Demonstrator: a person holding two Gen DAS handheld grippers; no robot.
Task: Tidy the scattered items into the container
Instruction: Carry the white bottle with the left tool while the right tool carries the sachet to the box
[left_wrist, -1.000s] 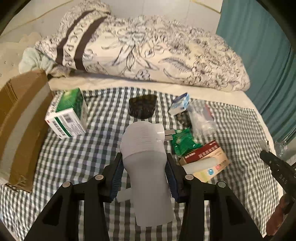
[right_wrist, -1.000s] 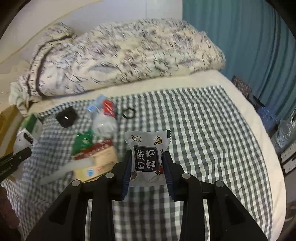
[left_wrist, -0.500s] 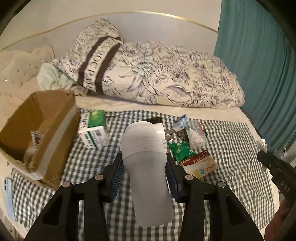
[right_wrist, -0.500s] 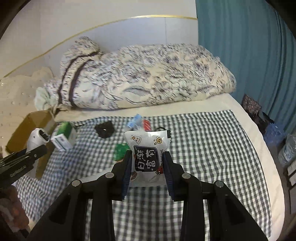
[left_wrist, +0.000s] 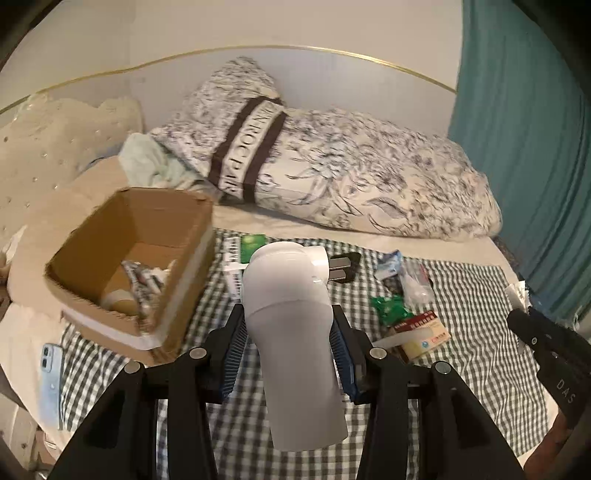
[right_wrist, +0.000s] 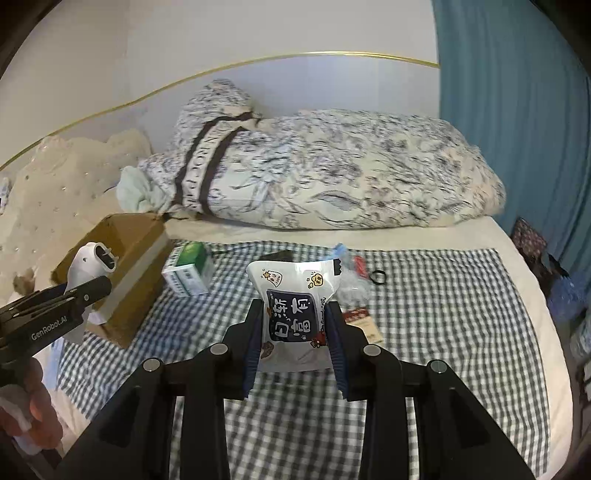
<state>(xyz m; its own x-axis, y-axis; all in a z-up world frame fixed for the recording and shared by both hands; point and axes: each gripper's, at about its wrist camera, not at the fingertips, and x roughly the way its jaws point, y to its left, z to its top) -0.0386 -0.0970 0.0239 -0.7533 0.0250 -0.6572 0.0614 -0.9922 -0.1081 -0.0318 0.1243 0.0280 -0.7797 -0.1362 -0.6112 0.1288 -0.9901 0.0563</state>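
White plug-in device (left_wrist: 291, 317), two prongs; white snack packet (right_wrist: 295, 314), dark label.

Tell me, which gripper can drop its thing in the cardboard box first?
Probably the left gripper. Its white plug is beside the cardboard box; the right gripper holds its snack packet farther away.

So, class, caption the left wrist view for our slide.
Left tool grips a white plug-in device near the cardboard box.
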